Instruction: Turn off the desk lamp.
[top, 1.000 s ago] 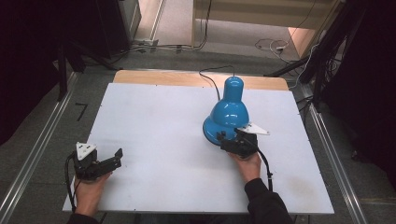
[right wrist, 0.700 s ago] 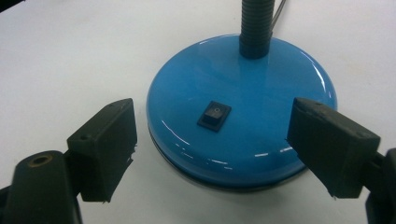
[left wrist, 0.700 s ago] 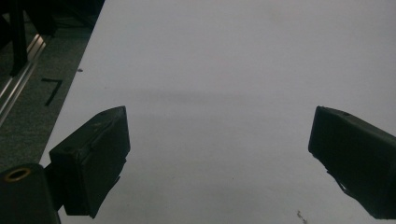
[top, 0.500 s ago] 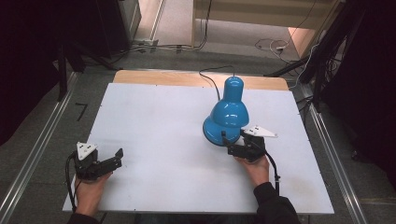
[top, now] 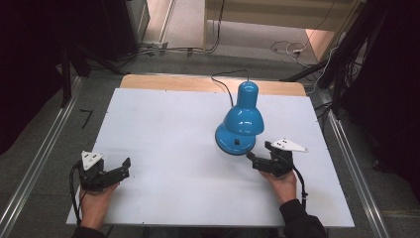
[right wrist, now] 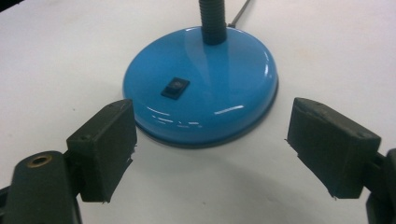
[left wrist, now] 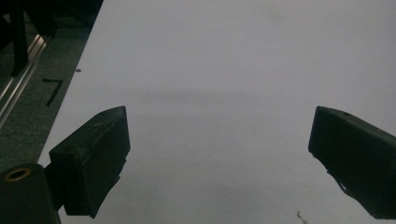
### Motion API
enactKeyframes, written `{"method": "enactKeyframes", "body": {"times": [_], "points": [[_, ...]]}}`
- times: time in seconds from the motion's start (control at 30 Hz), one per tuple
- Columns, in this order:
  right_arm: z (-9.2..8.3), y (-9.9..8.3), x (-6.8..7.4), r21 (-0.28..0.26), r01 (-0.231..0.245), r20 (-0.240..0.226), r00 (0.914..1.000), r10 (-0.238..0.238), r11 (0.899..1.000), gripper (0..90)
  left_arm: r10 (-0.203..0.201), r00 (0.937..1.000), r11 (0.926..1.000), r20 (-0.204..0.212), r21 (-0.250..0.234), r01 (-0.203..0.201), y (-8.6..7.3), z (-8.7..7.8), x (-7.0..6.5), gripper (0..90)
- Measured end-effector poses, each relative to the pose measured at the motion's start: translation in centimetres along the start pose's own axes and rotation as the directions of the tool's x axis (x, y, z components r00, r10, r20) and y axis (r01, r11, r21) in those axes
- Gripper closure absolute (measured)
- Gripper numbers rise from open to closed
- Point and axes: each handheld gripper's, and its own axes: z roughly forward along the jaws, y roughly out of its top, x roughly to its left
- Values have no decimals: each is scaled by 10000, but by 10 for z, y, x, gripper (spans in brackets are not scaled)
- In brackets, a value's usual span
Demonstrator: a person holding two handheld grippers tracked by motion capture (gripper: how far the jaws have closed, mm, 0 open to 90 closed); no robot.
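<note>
Flanking blue lamp (right wrist: 201,88): spread jaws.

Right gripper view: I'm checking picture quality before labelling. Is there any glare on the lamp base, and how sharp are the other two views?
Right gripper view: white streaks of glare on the glossy lamp base, the switch still clear. Left gripper view: dim and soft, the tongs blurry against the white table. High view: sharp enough, room edges very dark, a bright highlight on the lamp shade.
</note>
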Motion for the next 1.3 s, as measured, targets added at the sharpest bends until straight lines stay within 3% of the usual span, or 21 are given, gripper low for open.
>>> {"method": "enactKeyframes", "body": {"times": [0.9,1.3], "points": [[-31,-16,-31,-284,-425,537,9976,440,9987,141,-4,10000,10000,-13,-9,4,0,0,0,59],[-54,-26,-53,-381,-595,1109,9918,634,9975,140,8,10000,10000,-2,-9,-8,0,-1,-1,59]]}}
